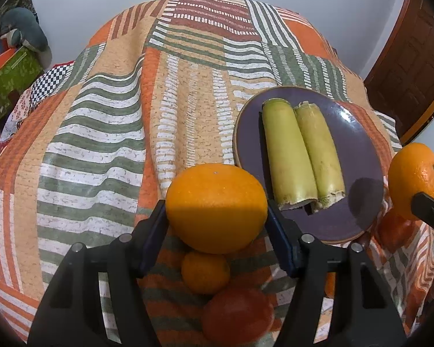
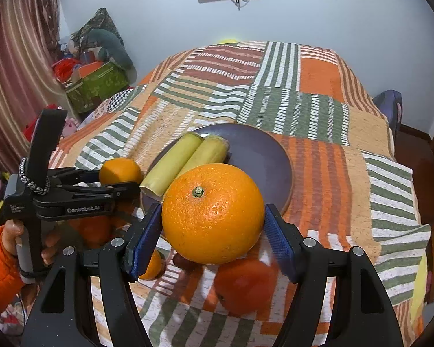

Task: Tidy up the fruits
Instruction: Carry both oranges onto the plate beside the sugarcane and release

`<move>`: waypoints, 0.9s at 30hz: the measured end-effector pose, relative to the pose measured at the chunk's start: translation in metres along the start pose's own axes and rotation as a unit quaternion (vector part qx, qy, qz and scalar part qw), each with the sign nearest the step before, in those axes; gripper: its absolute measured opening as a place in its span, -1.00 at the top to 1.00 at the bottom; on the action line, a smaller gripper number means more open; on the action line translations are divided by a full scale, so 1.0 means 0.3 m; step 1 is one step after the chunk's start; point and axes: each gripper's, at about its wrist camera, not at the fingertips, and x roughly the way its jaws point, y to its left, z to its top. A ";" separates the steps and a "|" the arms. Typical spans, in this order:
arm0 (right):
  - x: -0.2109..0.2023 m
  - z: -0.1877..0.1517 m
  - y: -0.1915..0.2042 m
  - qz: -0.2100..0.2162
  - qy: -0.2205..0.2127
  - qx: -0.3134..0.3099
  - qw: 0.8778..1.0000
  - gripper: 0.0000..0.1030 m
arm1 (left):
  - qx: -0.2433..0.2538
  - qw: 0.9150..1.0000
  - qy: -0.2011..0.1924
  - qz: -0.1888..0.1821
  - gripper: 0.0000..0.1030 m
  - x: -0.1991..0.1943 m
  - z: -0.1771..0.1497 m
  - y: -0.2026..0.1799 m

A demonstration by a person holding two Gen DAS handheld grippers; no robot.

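Observation:
My left gripper [image 1: 216, 217] is shut on a large orange [image 1: 216, 206] and holds it above the cloth, just left of the purple plate [image 1: 358, 156]. Two pale green stalk pieces [image 1: 301, 153] lie side by side on the plate. My right gripper [image 2: 213, 222] is shut on another large orange [image 2: 213, 214], held above the plate's [image 2: 263, 156] near edge; this orange also shows in the left wrist view [image 1: 415, 179]. Below the left gripper a small orange [image 1: 205, 271] and a red-orange fruit [image 1: 237, 313] lie on the cloth. An orange fruit [image 2: 244, 286] lies under the right gripper.
A patchwork cloth [image 1: 107, 133] covers the table. A green box [image 2: 97, 85] and clutter stand at the far left by a curtain. A wooden door [image 1: 413, 66] is at the right. The left gripper and hand [image 2: 72, 199] show at the left of the right wrist view.

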 end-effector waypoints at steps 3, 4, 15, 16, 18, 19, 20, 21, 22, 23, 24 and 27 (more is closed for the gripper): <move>-0.014 0.000 -0.014 -0.005 -0.004 0.005 1.000 -0.30 | -0.001 1.000 -0.003 -0.009 -0.26 -0.030 -0.002 -0.005; -0.020 0.001 -0.021 -0.007 -0.006 0.006 1.000 -0.30 | 0.002 1.000 -0.006 -0.009 -0.26 -0.044 -0.002 -0.013; -0.034 0.038 -0.081 -0.019 -0.016 0.015 1.000 -0.30 | 0.024 0.998 -0.044 -0.032 -0.26 -0.160 0.055 -0.108; -0.031 0.043 -0.085 -0.018 -0.016 0.016 1.000 -0.30 | 0.029 0.998 -0.046 -0.033 -0.26 -0.164 0.062 -0.121; -0.022 0.053 -0.095 -0.014 -0.017 0.019 1.000 -0.30 | 0.039 0.997 -0.051 -0.032 -0.26 -0.168 0.073 -0.149; -0.017 0.058 -0.098 -0.013 -0.017 0.020 1.000 -0.30 | 0.045 0.997 -0.054 -0.030 -0.26 -0.169 0.080 -0.164; -0.008 0.066 -0.101 -0.013 -0.017 0.019 1.000 -0.30 | 0.048 0.997 -0.056 -0.030 -0.26 -0.169 0.084 -0.174; 0.001 0.073 -0.104 -0.013 -0.016 0.018 1.000 -0.30 | 0.052 0.996 -0.057 -0.032 -0.26 -0.167 0.092 -0.188; 0.011 0.081 -0.105 -0.013 -0.015 0.017 1.000 -0.30 | 0.053 0.996 -0.058 -0.033 -0.26 -0.167 0.095 -0.197; 0.023 0.087 -0.105 -0.012 -0.013 0.015 1.000 -0.30 | 0.053 0.996 -0.060 -0.036 -0.26 -0.164 0.102 -0.206; 0.037 0.096 -0.108 -0.011 -0.011 0.013 1.000 -0.30 | 0.054 0.996 -0.060 -0.038 -0.26 -0.159 0.107 -0.214; 0.084 0.115 -0.108 -0.010 -0.002 0.006 1.000 -0.30 | 0.054 0.996 -0.061 -0.041 -0.26 -0.139 0.127 -0.232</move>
